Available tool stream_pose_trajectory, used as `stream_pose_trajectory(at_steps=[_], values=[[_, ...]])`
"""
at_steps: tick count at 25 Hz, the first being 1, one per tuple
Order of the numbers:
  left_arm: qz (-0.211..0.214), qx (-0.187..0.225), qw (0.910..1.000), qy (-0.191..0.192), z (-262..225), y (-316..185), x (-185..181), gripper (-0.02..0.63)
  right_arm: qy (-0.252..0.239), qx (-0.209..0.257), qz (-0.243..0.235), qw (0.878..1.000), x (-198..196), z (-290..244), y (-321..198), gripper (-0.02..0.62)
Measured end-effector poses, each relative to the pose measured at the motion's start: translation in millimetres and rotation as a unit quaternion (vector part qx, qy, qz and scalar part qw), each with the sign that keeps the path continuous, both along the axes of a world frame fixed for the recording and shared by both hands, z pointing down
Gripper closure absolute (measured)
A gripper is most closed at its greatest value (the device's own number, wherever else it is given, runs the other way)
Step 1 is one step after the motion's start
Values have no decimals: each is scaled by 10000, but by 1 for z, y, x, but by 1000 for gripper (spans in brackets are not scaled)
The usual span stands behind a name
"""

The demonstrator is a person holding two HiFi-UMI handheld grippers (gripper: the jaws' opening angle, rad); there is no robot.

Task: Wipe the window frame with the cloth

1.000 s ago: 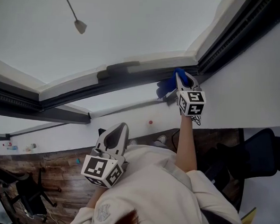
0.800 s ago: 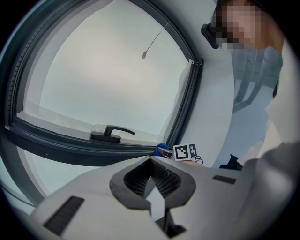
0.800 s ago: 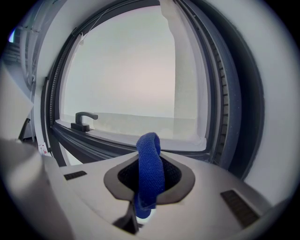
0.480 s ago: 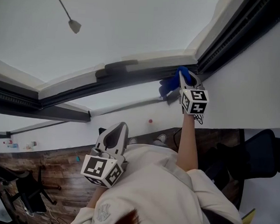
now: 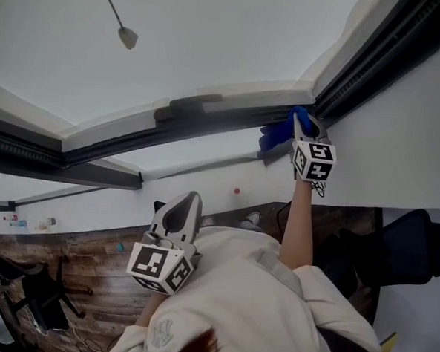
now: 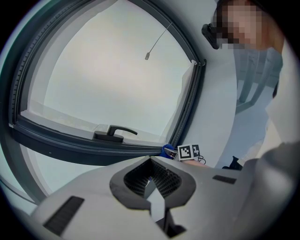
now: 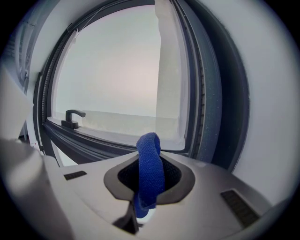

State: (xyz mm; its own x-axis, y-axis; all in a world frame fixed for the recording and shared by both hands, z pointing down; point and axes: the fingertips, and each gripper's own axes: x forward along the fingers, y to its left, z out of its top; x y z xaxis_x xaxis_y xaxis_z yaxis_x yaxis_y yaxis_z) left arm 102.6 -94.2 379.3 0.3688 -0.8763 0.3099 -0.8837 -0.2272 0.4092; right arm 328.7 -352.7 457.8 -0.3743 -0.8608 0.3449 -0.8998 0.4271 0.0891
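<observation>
Pale glass fills the dark grey window frame [image 5: 208,125], and a brown wooden floor [image 5: 88,264] shows below. The right gripper [image 5: 301,123] is clamped on the blue fabric cloth [image 5: 273,140], which appears pressed into the frame's corner. From there the lower rail runs leftward toward the black lever handle [image 5: 186,105]. The left gripper [image 5: 182,210], jaws together and empty, hangs well apart, near the chest.

An office, by its swivel chairs [image 5: 43,303] and plank floor [image 5: 88,264].
</observation>
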Motion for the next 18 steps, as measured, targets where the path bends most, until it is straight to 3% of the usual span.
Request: stream_pose_trajectory(at_steps=[10, 18], values=[[-41, 5, 10000, 26, 2, -2, -6, 600, 385, 56, 230, 9990, 13, 0, -5, 546], [-108, 26, 9999, 50, 2, -7, -8, 600, 404, 78, 329, 9986, 21, -1, -9, 546]])
